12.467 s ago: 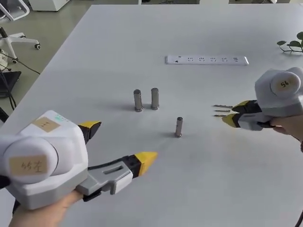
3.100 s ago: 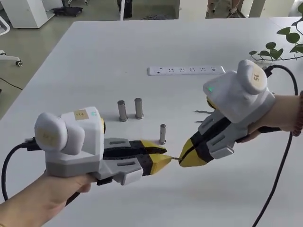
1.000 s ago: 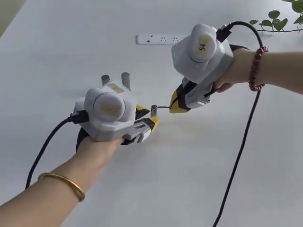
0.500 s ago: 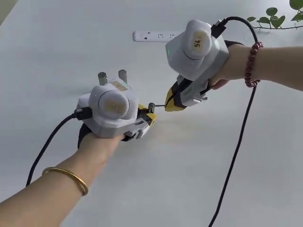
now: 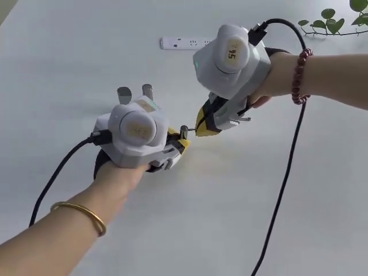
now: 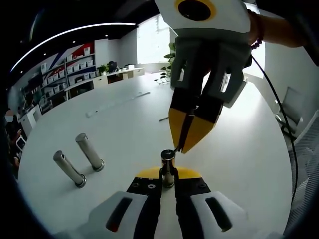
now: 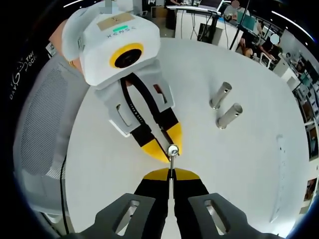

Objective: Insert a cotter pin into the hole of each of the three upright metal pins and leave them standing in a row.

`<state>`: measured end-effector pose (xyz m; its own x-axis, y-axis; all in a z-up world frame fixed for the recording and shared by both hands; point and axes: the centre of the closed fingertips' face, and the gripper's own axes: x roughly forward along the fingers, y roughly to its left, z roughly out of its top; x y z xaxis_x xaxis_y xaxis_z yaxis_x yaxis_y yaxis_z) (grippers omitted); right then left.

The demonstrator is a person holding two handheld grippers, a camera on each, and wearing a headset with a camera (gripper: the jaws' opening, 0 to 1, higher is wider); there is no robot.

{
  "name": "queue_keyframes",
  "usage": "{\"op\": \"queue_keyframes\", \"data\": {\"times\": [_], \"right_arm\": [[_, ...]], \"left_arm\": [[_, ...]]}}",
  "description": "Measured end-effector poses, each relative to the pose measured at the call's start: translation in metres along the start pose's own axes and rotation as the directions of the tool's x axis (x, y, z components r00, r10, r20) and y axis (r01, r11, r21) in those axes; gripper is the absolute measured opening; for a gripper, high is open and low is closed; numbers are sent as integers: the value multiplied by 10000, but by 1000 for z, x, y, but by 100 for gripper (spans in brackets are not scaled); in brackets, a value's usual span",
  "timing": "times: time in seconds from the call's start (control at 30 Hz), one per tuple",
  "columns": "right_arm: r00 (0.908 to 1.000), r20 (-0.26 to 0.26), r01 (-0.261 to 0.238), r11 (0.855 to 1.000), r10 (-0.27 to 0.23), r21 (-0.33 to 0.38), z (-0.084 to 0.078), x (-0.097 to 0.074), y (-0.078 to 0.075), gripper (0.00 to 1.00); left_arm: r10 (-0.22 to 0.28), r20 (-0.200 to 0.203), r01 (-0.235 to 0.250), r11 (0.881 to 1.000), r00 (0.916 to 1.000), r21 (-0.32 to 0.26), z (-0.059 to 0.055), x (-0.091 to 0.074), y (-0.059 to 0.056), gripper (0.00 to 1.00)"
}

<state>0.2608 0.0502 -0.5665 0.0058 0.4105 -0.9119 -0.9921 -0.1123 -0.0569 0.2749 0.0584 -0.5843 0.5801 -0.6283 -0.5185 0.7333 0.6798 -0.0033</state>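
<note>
The left gripper [image 5: 179, 145] has its jaws clamped on the nearest upright metal pin [image 6: 168, 167], which twelve seconds ago stood free on the white table [image 5: 259, 201] while these jaws were spread wide. I cannot tell whether the pin's foot rests on the table. The right gripper [image 5: 201, 130], back then well off to the right, now faces the left one tip to tip, its jaws pinched together on a cotter pin [image 7: 171, 167] that points straight at the head of the clamped pin. Compared with half a second ago, the right gripper's yellow tips sit slightly closer to the pin and less of the cotter pin shows between them in the head view. In both gripper views the cotter pin's free end meets the pin's top, but whether it has entered the hole cannot be made out. The two other metal pins [image 6: 67, 169] [image 6: 89, 152] stand side by side beyond the left gripper, in the same pairing as in the earlier pictures. A power strip [image 5: 184, 42] lies farther back on the table and a plant [image 5: 339, 20] trails at the far right edge.
</note>
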Motion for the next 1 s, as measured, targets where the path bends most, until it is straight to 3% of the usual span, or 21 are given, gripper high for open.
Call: {"op": "queue_keyframes", "data": {"times": [0.63,0.73,0.8,1.0], "right_arm": [[9997,194,-185,9976,172,668,10,3,4,0],[9993,356,-168,9912,122,1314,13,1,3,4],[9989,460,-93,9928,38,1191,14,-3,2,9],[9995,285,74,9935,-107,1133,7,-8,2,7]], "left_arm": [[47,-7,-47,9998,10000,-214,-1,2,-3,7],[65,8,-64,9997,10000,-235,-1,2,-3,7],[82,2,-82,9996,10000,-268,-1,2,-4,7],[111,8,-111,9995,9999,-292,-1,2,-4,7]]}}
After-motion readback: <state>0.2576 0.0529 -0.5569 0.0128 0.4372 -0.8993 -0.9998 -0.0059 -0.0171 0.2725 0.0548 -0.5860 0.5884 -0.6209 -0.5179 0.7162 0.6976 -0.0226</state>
